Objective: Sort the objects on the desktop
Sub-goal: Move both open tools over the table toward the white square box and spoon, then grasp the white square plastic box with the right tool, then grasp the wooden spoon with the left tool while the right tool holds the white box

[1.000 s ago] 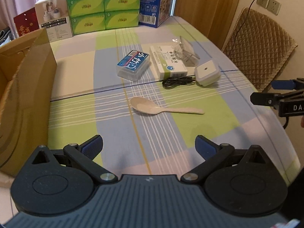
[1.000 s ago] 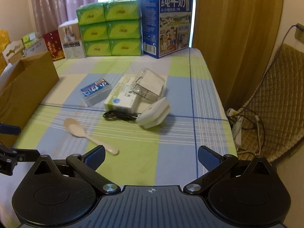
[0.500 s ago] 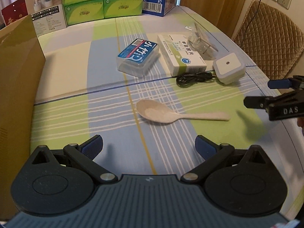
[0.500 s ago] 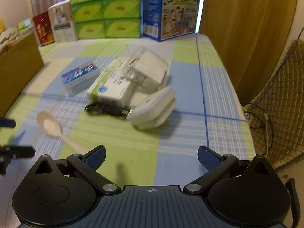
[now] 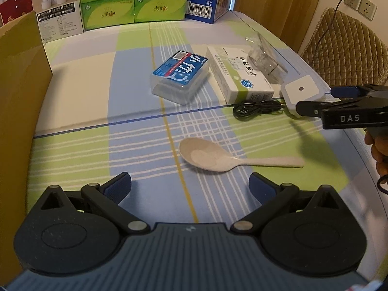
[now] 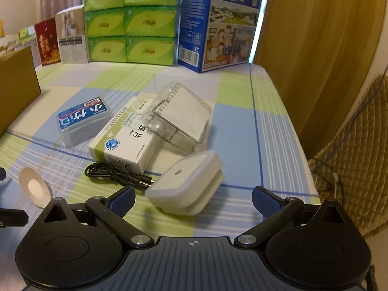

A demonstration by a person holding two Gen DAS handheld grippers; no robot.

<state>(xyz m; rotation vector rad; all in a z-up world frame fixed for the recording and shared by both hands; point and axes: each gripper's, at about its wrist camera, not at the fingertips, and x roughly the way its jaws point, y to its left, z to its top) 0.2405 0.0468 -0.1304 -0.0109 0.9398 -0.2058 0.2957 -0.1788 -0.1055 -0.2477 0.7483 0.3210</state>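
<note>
My left gripper [image 5: 190, 181] and right gripper [image 6: 192, 197] both hang wide open, empty; spoon [image 5: 218, 156], cable [image 6: 116, 175] and boxes remain unsorted on the tabletop [image 5: 82, 111].

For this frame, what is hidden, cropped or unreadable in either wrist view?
- Cardboard box: inside unseen; left view's edge crops it.
- Spoon: handle hidden behind the right tongs in the right view.
- Medicine box: far end covered by the clear plastic case, right view.
- Hand: cropped at the left view's edge.
- Medicine box small print: too small.
</note>
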